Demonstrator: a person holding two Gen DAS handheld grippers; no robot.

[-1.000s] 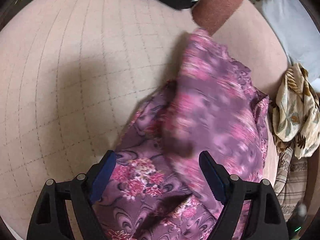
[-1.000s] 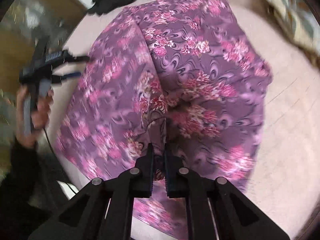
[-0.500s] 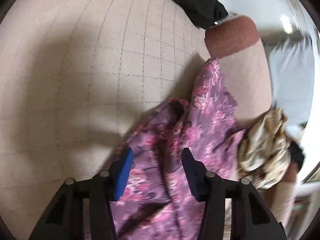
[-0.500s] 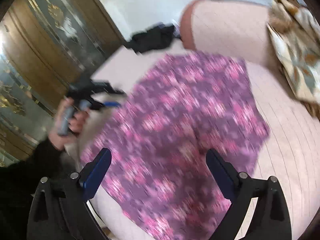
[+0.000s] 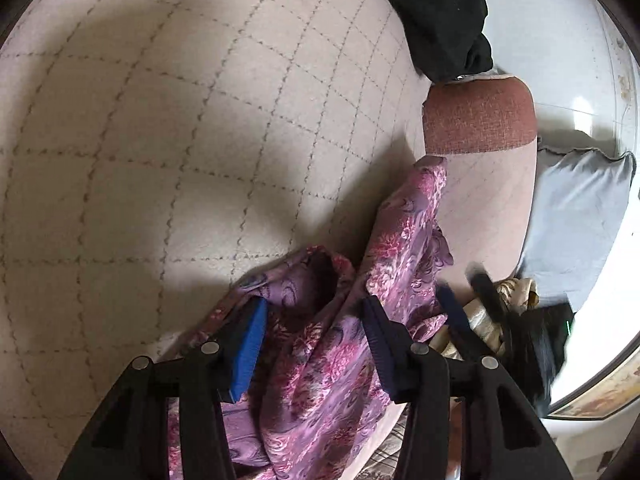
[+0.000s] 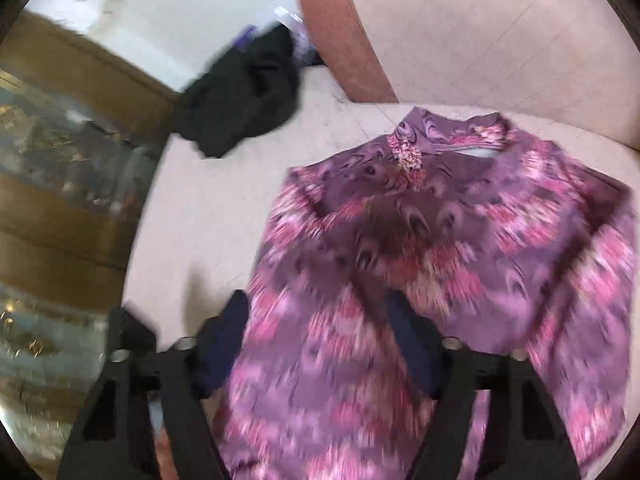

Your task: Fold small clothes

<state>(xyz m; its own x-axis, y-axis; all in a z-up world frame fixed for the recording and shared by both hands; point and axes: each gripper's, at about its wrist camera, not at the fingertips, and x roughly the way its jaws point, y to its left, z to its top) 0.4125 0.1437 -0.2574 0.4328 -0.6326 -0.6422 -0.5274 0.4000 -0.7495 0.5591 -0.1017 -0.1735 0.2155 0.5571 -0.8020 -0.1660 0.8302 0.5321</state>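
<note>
Left wrist: left gripper [image 5: 314,338] half apart, a ridge of the purple floral top [image 5: 404,248] between unpressed pads — I'd seat deeper before pinching. Right wrist: right gripper [image 6: 320,350] closing over the top [image 6: 460,240], spread on the sofa seat [image 6: 224,216] — I'd take one edge only.

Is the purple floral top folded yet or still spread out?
Not folded. The purple floral top lies mostly spread on the cushion, neckline visible at the far end, its near edge bunched and rumpled.
</note>
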